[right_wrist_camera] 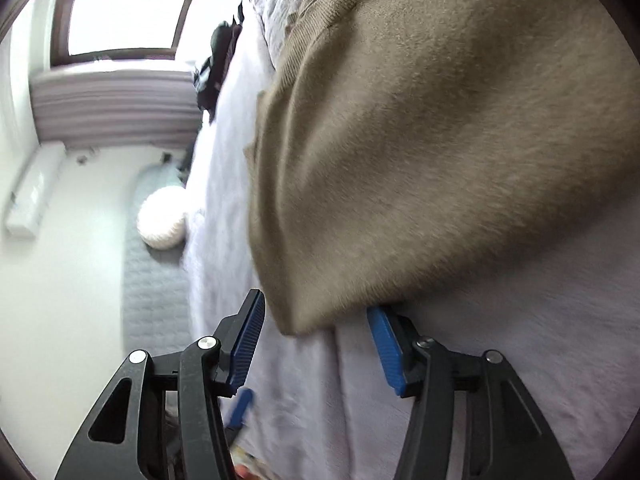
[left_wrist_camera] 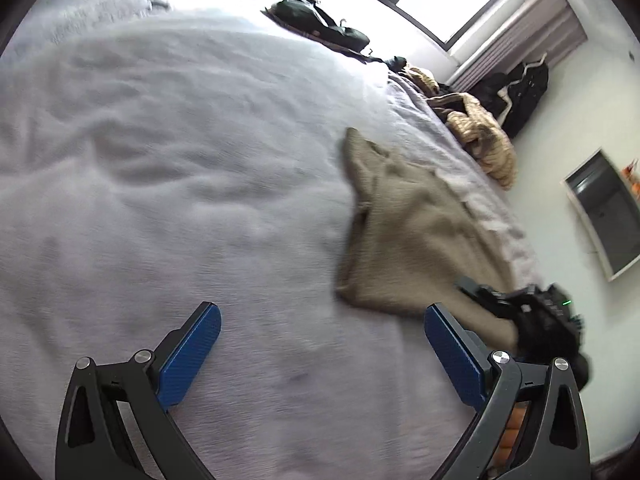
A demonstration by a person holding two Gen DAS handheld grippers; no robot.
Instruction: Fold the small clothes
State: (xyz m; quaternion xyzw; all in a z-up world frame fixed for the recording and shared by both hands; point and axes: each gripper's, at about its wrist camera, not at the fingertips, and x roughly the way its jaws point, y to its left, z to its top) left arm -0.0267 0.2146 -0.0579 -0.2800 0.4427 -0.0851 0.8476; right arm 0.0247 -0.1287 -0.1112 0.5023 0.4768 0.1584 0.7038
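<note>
1. The left tongs point(left_wrist_camera: 322, 344) hang over bare bedspread with their blue pads spread wide and nothing between them. They sit just left of the garment, so they look ready to take a second corner once the fold calls for it.
2. The bed point(left_wrist_camera: 160, 160) carries the work; its pale lilac cover is lightly rumpled but broad and flat, which suits laying a garment out.
3. The sweater point(left_wrist_camera: 408, 232), a tan knit, lies on the right side of the bed near its edge, bunched and partly doubled over, with one pointed end reaching up the bed. It is not yet a neat fold.
4. Farther back on the bed lie a black bag point(left_wrist_camera: 320, 20) and a heap of tan clothes point(left_wrist_camera: 480, 136), well apart from the sweater; they are probably waiting their turn.
5. In the right wrist view the right tongs point(right_wrist_camera: 316, 320) stand apart, astride the sweater's point(right_wrist_camera: 440, 140) near lower corner. The knit edge sits between the pads, one pad partly under the cloth, but the pads are not pressed onto it. This looks like an approach to pinch that corner, or a release; the pictures do not settle which.
6. The blur suggests both tools are in motion.
</note>
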